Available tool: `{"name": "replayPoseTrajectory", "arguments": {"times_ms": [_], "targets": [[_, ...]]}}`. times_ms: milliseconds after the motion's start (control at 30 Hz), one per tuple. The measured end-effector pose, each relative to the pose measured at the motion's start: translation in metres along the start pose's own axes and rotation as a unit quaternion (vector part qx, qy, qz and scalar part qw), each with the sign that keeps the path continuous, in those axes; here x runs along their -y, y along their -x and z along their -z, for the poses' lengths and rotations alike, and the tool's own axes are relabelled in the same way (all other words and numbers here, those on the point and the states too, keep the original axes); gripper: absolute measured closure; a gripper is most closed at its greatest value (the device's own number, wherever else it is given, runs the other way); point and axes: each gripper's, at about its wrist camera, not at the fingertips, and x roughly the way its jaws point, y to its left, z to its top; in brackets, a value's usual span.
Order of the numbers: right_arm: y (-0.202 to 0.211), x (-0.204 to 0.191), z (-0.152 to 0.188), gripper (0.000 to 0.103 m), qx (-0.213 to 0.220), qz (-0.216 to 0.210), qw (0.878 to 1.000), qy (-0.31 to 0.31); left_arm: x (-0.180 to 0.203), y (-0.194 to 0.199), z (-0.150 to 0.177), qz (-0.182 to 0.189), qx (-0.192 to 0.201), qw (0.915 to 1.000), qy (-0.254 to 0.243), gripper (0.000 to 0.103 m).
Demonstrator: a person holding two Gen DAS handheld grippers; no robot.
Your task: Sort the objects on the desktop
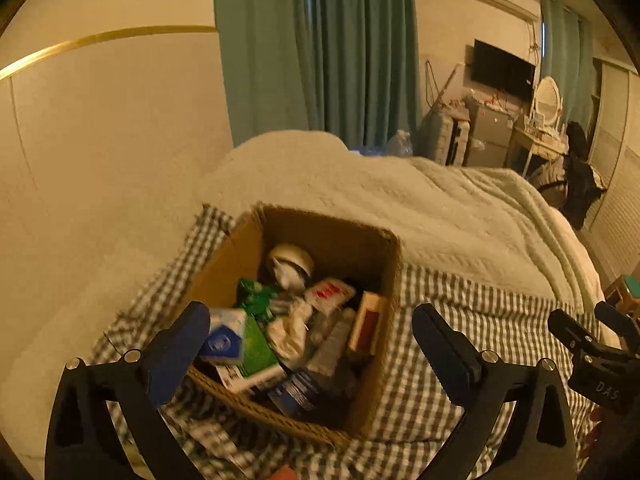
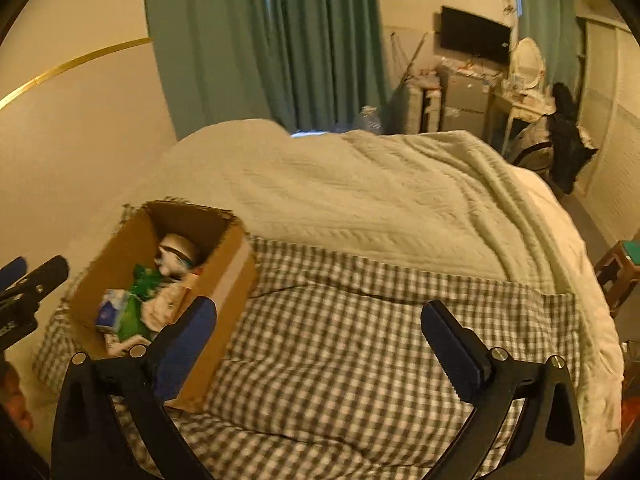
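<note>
An open cardboard box [image 1: 332, 224] stands on a grey checked cloth [image 1: 500, 312] spread over a bed. It holds several items, among them a tape roll [image 1: 290, 258], a green packet [image 1: 256, 300], a blue and white carton [image 1: 224, 338], a red and white packet [image 1: 330, 294] and a brown box [image 1: 370, 324]. My left gripper [image 1: 310, 316] hangs open over the box with nothing between its fingers. My right gripper [image 2: 319, 308] is open and empty above the bare checked cloth [image 2: 340, 320], to the right of the box [image 2: 120, 248].
A white quilt [image 2: 360, 192] covers the bed beyond the cloth. A cream wall lies to the left and green curtains [image 1: 340, 60] behind. A small stool [image 2: 624, 264] stands off the bed's right side. A dresser and a TV [image 1: 502, 68] are far back.
</note>
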Motion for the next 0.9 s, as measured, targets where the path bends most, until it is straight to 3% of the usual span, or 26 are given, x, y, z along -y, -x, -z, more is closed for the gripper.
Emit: {"name": "replayPoseTrajectory", "arguments": {"times_ms": [300,700,900], "targets": [[0.01,0.024,0.016,0.001,-0.005,-0.007,1.0,-0.021,0.04,-0.002,0.027,-0.016,0.004,0.998,-0.061,0.0],[0.023,0.035,0.028,0.001,-0.011,-0.004,1.0,-0.003,0.041,0.002,0.021,-0.023,0.007,0.9987,-0.044,0.0],[0.021,0.031,0.033,0.001,-0.016,-0.004,1.0,0.005,0.042,0.005,0.015,-0.002,0.002,1.0,-0.008,0.0]]}}
